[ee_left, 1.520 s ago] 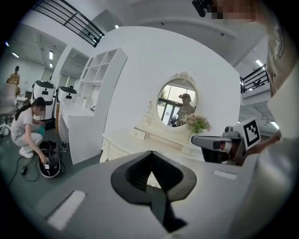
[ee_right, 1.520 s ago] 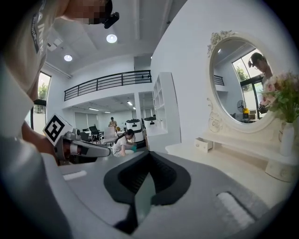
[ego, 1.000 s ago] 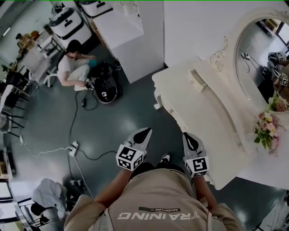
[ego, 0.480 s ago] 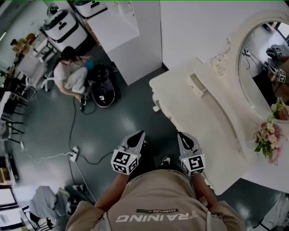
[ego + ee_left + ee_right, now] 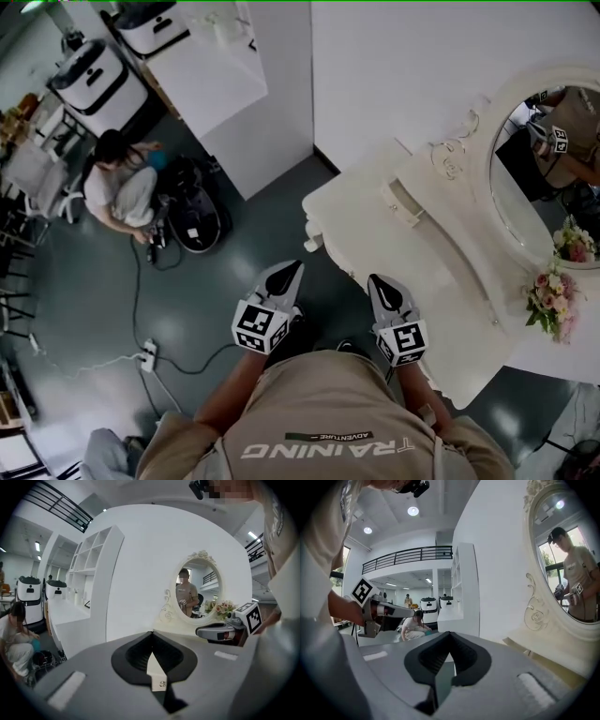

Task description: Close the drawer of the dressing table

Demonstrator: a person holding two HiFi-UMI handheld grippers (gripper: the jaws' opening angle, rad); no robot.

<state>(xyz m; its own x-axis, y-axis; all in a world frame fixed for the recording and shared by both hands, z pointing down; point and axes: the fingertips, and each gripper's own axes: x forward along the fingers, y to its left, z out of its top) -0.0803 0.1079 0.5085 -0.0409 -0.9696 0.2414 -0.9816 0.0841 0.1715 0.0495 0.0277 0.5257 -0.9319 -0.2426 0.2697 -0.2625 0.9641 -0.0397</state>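
The cream dressing table (image 5: 441, 272) stands at the right of the head view, with an oval mirror (image 5: 539, 159) on it. No drawer front shows in any view; the table top hides it from above. My left gripper (image 5: 292, 269) is shut and empty, held over the floor left of the table's near corner. My right gripper (image 5: 380, 281) is shut and empty too, just off the table's front edge. In the left gripper view the shut tip (image 5: 152, 632) points at the mirror (image 5: 199, 590), and the right gripper (image 5: 218, 631) shows beside it. The right gripper view has its tip (image 5: 450, 632) beside the mirror (image 5: 567, 564).
A flower bunch (image 5: 548, 300) and a small tray (image 5: 403, 202) sit on the table top. A white shelf unit (image 5: 234, 75) stands behind. A person (image 5: 117, 183) crouches on the floor at the left beside a dark machine (image 5: 192, 220), with a cable and power strip (image 5: 145, 354).
The head view has swung, so the table and mirror sit lower and further left in frame. Both grippers stay shut and have shifted slightly up the frame, towards the table's corner.
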